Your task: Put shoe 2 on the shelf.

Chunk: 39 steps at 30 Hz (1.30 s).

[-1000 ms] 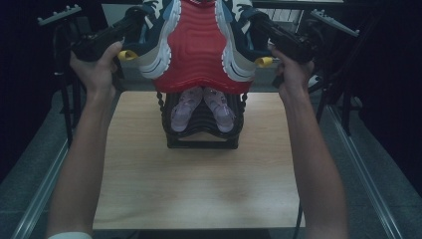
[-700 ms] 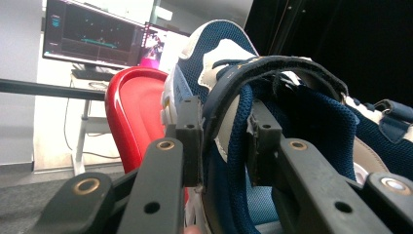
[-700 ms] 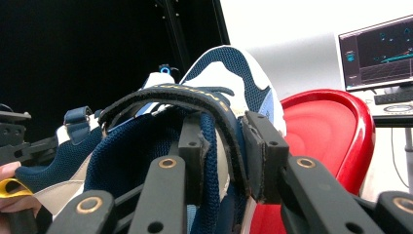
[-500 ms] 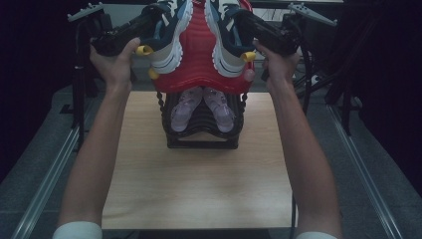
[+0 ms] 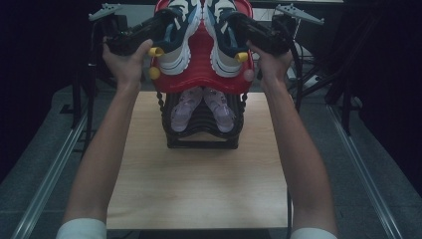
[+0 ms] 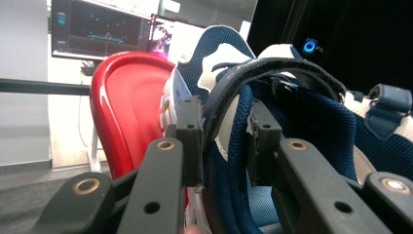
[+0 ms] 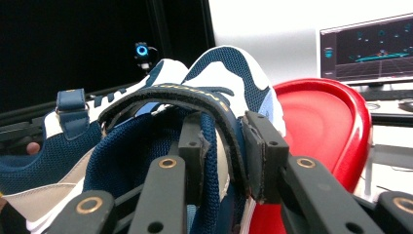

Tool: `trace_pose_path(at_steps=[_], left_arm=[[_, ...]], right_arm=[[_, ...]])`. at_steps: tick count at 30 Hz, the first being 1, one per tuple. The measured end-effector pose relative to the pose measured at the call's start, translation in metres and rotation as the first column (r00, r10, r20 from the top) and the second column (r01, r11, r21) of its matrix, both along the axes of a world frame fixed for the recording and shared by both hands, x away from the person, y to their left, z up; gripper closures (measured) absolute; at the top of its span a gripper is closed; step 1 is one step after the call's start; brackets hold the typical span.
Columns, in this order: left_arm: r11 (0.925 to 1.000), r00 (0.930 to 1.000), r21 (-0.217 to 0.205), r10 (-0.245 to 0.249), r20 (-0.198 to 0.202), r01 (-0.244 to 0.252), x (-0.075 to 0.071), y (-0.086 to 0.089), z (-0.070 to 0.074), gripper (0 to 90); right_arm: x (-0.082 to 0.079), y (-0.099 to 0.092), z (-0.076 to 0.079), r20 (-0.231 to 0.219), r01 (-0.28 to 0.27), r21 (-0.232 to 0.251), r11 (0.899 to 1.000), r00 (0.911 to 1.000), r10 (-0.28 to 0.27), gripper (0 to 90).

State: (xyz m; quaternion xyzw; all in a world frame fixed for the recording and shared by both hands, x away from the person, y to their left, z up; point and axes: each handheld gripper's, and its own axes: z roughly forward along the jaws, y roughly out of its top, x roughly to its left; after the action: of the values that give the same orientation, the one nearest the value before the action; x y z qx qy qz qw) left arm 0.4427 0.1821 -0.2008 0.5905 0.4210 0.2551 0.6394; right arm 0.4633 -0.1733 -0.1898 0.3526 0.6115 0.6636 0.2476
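Two sneakers are going up at once, and we are carrying one in each gripper: the left gripper (image 5: pixel 166 27) is pinching the heel collar of the left sneaker (image 5: pixel 176 37), the right gripper (image 5: pixel 234 25) is doing the same with the right sneaker (image 5: pixel 223 42). In the left gripper view we are seeing the pads (image 6: pixel 189 139) clamped on either side of the padded navy collar (image 6: pixel 224 105), and in the right gripper view the pads (image 7: pixel 260 156) are squeezing the collar (image 7: pixel 221 122) too. Gripping at the heel is, we reckon, letting the toes point forward so each shoe can slide onto the red tray (image 5: pixel 201 59), which we are holding them just above. That tray is sitting on top of a black stacked rack (image 5: pixel 201 132), where a pair of small pink shoes (image 5: pixel 201 107) is already resting on a lower tier. The rack is standing at the far end of a pale wooden table (image 5: pixel 199 189), with metal rails running along both sides, dark surroundings, and lit monitors (image 6: pixel 97 29) beyond.
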Motion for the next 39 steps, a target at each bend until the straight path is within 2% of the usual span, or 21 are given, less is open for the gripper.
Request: trace_pose_path(at_steps=[5, 9, 12, 14, 18, 22, 28, 31, 33, 35, 39], left_arm=[[0.9998, 0.9999, 0.019, 0.009, -0.009, -0.009, 0.005, -0.007, -0.008, 72.0], [0.9994, 1.0, 0.034, 0.005, 0.002, -0.005, 0.006, -0.012, -0.014, 68.8], [0.9989, 0.9997, 0.039, -0.025, 0.007, 0.024, 0.007, -0.016, -0.017, 63.3], [0.999, 0.9996, 0.035, -0.027, 0.008, 0.026, 0.007, -0.015, -0.017, 60.6], [0.9988, 0.9988, 0.011, -0.048, -0.014, 0.048, 0.009, -0.012, -0.018, 49.9], [0.9965, 0.9976, -0.052, -0.067, -0.017, 0.066, 0.009, -0.005, -0.017, 40.8], [0.9948, 0.9964, -0.06, -0.083, -0.014, 0.082, 0.006, -0.001, -0.015, 39.2], [0.9942, 0.996, -0.063, -0.089, -0.014, 0.088, 0.005, -0.002, -0.014, 38.7], [0.9935, 0.9953, -0.065, -0.095, -0.019, 0.094, 0.004, -0.002, -0.014, 38.1], [0.9931, 0.9949, -0.066, -0.099, -0.022, 0.097, 0.003, -0.002, -0.014, 37.7], [0.9917, 0.9945, -0.078, -0.103, -0.015, 0.102, 0.0, 0.002, -0.014, 37.9]], right_arm=[[0.001, 0.005, -0.004, 0.004, 0.027, -0.069, 0.997, 0.9996, -0.027, 69.7], [0.002, 0.013, -0.006, 0.002, 0.05, -0.145, 0.988, 0.9987, -0.05, 68.2], [0.003, 0.018, -0.006, 0.01, 0.043, -0.155, 0.987, 0.9991, -0.042, 66.9], [0.003, 0.021, -0.007, 0.013, 0.045, -0.168, 0.985, 0.999, -0.043, 65.5], [0.004, 0.019, -0.008, 0.002, 0.014, -0.148, 0.989, 0.9999, -0.014, 56.6], [0.006, 0.015, -0.009, -0.007, -0.014, -0.112, 0.994, 0.9999, 0.013, 47.8], [0.008, 0.013, -0.01, -0.022, -0.026, -0.07, 0.997, 0.9995, 0.024, 40.3], [0.008, 0.013, -0.009, -0.025, -0.028, -0.071, 0.997, 0.9993, 0.026, 37.1], [0.007, 0.013, -0.007, -0.034, -0.056, -0.053, 0.997, 0.9979, 0.054, 33.9], [0.006, 0.014, -0.004, -0.044, -0.069, -0.061, 0.996, 0.9968, 0.066, 32.5], [0.0, 0.014, 0.0, -0.036, -0.077, -0.063, 0.995, 0.9965, 0.075, 32.7]])
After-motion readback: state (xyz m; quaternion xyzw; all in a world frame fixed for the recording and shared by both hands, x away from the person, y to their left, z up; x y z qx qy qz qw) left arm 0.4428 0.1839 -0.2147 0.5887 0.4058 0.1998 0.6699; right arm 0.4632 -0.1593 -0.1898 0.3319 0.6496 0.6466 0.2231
